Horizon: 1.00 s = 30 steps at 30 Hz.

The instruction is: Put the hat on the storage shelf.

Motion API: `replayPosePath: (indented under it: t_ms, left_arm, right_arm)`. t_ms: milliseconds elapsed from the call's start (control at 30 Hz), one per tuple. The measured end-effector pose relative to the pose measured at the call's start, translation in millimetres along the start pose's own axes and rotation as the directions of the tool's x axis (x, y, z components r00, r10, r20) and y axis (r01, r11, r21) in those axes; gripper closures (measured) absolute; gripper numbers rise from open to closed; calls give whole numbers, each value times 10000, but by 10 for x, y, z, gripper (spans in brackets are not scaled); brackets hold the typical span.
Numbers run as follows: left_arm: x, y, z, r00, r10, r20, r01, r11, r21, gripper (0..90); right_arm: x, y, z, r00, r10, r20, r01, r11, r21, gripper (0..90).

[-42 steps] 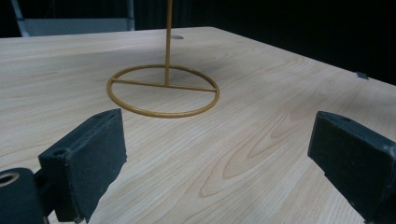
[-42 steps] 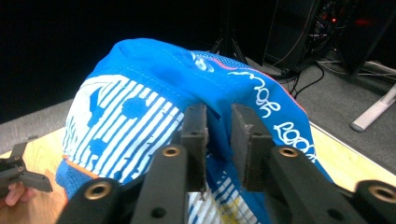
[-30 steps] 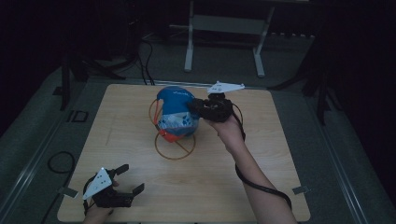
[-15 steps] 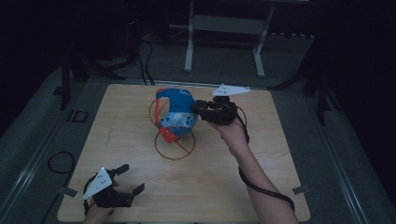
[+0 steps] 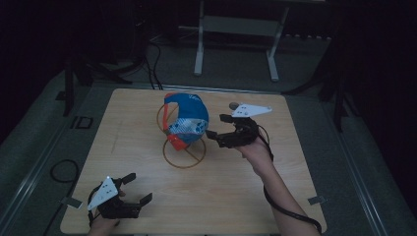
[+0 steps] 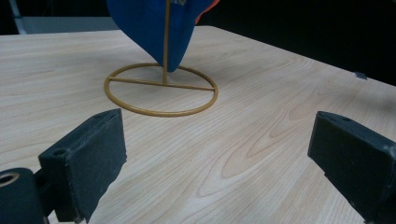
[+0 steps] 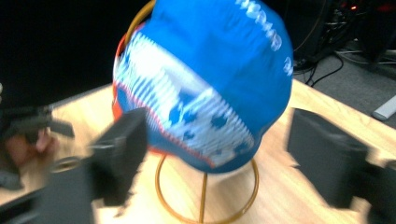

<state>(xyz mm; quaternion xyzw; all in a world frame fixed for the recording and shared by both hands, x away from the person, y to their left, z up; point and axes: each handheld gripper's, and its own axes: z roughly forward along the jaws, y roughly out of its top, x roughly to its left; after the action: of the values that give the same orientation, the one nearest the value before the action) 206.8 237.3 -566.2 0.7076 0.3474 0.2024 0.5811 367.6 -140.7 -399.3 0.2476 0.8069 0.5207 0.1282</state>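
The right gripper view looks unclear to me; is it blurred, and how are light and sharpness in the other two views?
Right gripper view: motion-blurred; the blue printed cap and black jaws are smeared, the jaws having just opened. Left gripper view: sharp on the pale wooden table and the gold wire stand, evenly lit. High view: dim, surroundings nearly black, tabletop alone lit.

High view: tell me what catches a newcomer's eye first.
A bright blue cap with an orange brim sits on a gold wire stand near the middle of the wooden table. The right gripper is beside it, jaws just opened and apart from the cap; the left gripper rests open at the near edge.
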Motion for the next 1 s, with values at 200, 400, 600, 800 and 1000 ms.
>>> replayPosePath:
  t_ms: [200, 400, 600, 800, 1000]
  left_arm:
    - [-6, -1, 5, 10000, -2, -17, 2, 10000, 6, 46]
    - [-9, -3, 5, 10000, -10, -29, 10, 10000, 21, 46]
    - [-4, -3, 0, 10000, -7, -19, 7, 10000, -11, 46]
    - [-4, 1, 0, 10000, 10, -32, -10, 10000, -9, 46]
    - [-7, -1, 4, 10000, 16, -28, -16, 10000, 8, 46]
  right_arm:
    - [-28, -236, -14, 9999, -28, -149, 30, 9999, 125, 135]
    - [-52, -491, -12, 9996, -72, -276, 80, 9995, 307, 132]
    - [-76, -774, -2, 9993, 48, -380, -26, 9983, 575, 131]
    - [-136, -1001, -11, 9985, 373, -403, -343, 9967, 732, 132]
    - [-170, -1195, -29, 9981, 495, -378, -461, 9952, 860, 134]
